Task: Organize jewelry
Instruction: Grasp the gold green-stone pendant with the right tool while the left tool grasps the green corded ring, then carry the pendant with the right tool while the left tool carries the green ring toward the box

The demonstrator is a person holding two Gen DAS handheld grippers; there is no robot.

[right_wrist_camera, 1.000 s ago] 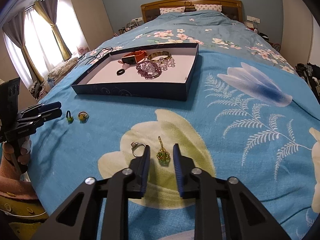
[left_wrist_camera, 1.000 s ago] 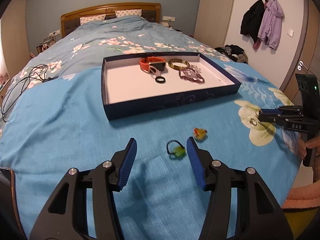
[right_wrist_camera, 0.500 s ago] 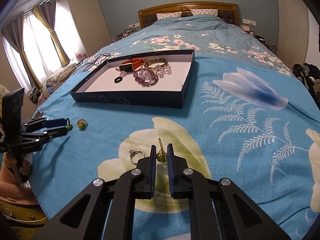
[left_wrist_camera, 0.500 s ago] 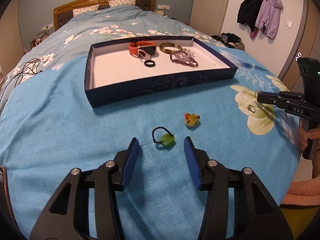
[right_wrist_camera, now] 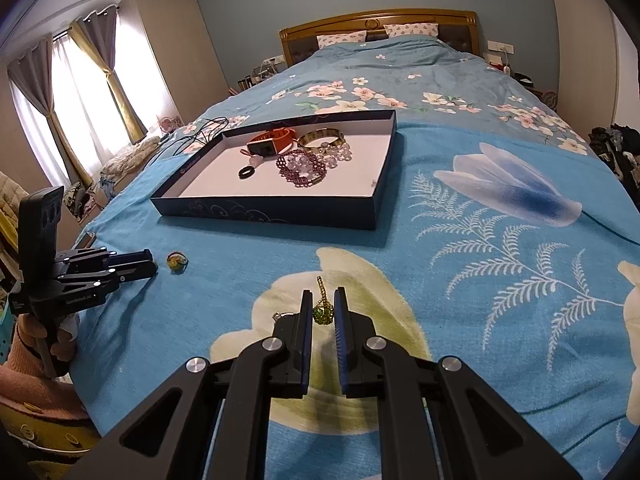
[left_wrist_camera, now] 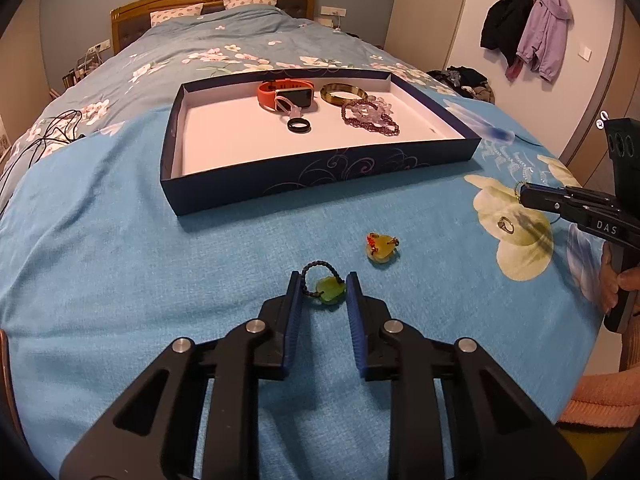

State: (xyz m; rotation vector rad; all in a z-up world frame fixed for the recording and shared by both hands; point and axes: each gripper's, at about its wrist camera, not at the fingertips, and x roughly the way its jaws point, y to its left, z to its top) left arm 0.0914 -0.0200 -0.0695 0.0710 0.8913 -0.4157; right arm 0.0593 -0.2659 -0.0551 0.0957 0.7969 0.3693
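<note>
Grippers low over bed: left gripper [left_wrist_camera: 320, 285] part-open around green pendant [left_wrist_camera: 330, 290]; right gripper [right_wrist_camera: 323, 304] clamps beaded charm [right_wrist_camera: 323, 312].

A home bedroom — ahead of the claws, a quilted bed [right_wrist_camera: 400, 92] with wooden headboard [right_wrist_camera: 380, 24], curtains [right_wrist_camera: 100, 80], hung coats [left_wrist_camera: 528, 20].

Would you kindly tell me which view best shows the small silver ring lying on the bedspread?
The left wrist view: the small silver ring lies unobstructed on the pale flower print. In the right wrist view, the right gripper hides nearly all of it.
</note>
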